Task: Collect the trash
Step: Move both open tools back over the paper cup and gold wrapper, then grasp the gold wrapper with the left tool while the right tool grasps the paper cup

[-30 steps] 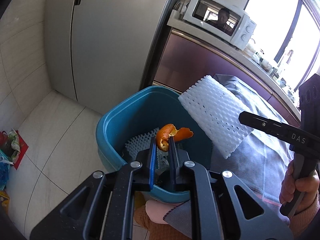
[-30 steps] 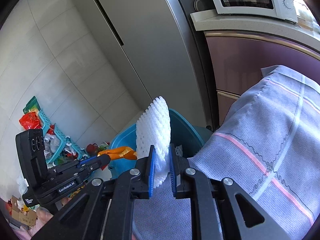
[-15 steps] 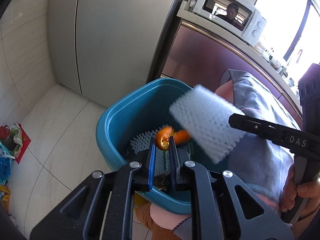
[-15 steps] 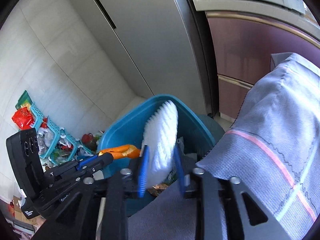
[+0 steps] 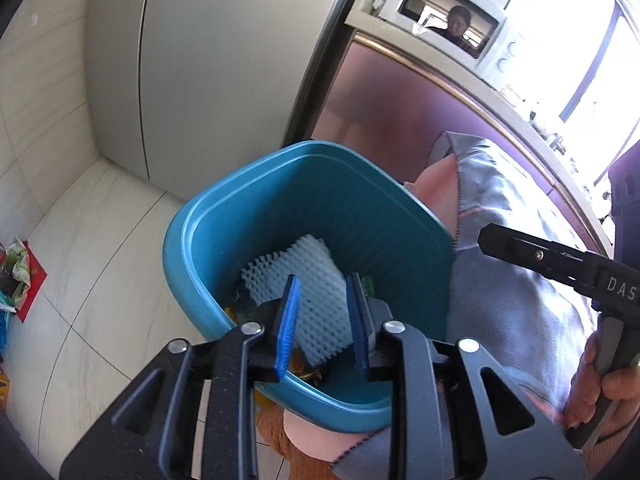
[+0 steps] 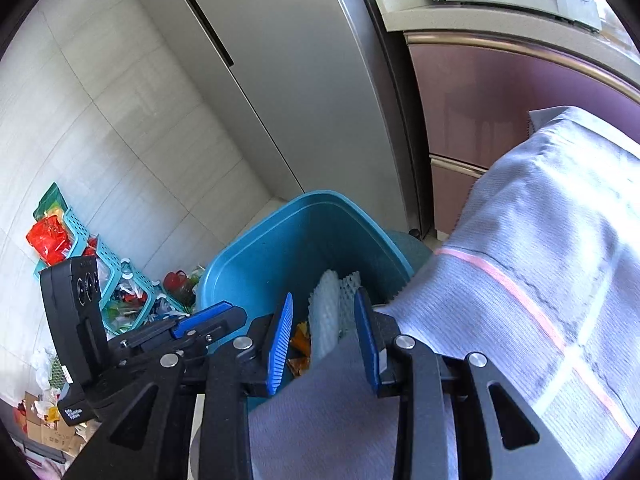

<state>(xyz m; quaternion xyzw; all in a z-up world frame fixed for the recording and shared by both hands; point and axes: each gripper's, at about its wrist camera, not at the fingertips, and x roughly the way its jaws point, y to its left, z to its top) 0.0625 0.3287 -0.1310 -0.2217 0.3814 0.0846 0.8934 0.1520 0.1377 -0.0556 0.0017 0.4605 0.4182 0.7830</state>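
Both hand-held grippers, left (image 5: 322,322) and right (image 6: 324,342), have just opened, empty, above the bin (image 5: 256,208).

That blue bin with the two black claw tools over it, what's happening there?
A person is collecting trash with a handheld gripper in each hand. Both the left gripper and the right gripper hang over the blue bin, jaws just opened and empty. The white foam net and bits of orange peel lie inside the bin.

Left hand-held gripper (image 5: 322,324): black frame, silver screws, blue ribbed pads (image 5: 289,320). Right hand-held gripper (image 6: 322,340): identical; arm lettered "DAS".
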